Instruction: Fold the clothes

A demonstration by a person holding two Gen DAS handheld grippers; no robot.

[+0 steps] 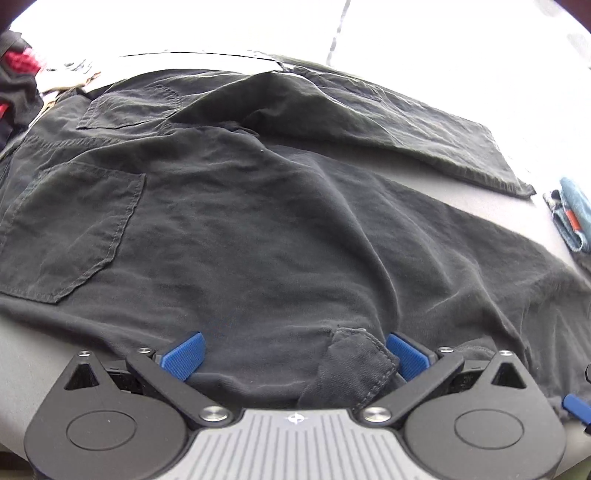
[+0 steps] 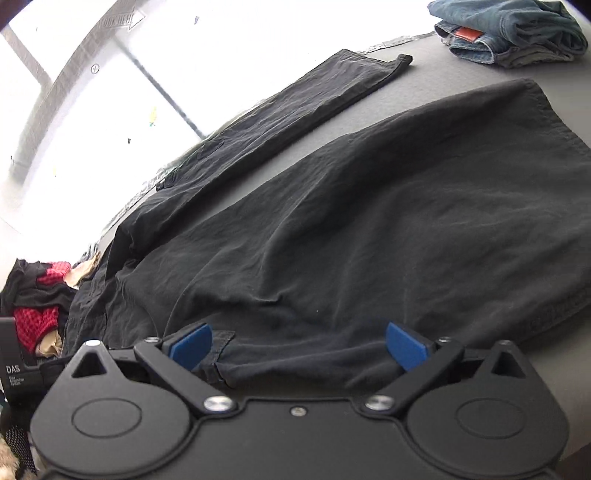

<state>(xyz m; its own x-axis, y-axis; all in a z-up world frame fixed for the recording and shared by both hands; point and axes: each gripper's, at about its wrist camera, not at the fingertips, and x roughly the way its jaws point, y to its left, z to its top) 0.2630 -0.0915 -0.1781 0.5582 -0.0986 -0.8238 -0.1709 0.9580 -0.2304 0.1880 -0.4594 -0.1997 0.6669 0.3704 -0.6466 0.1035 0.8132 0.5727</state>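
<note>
A pair of black trousers [image 1: 240,221] lies spread over the grey table [image 1: 424,177], back pockets to the left in the left wrist view. One leg [image 1: 424,129] runs along the far edge; the other leg [image 2: 369,221] fans out toward me. My left gripper [image 1: 294,354] stands open at the near hem, blue pads [image 1: 183,354] wide apart, and a small folded flap of cloth rests against the right pad. My right gripper [image 2: 299,349] is open too, with the trousers' near edge lying loose between its pads [image 2: 406,349].
Folded blue jeans [image 2: 509,33] with an orange tag sit at the far right of the table [image 2: 461,70]; they also show as jeans [image 1: 570,214] at the left wrist view's right edge. A heap of red and black clothes [image 2: 37,299] lies at the left.
</note>
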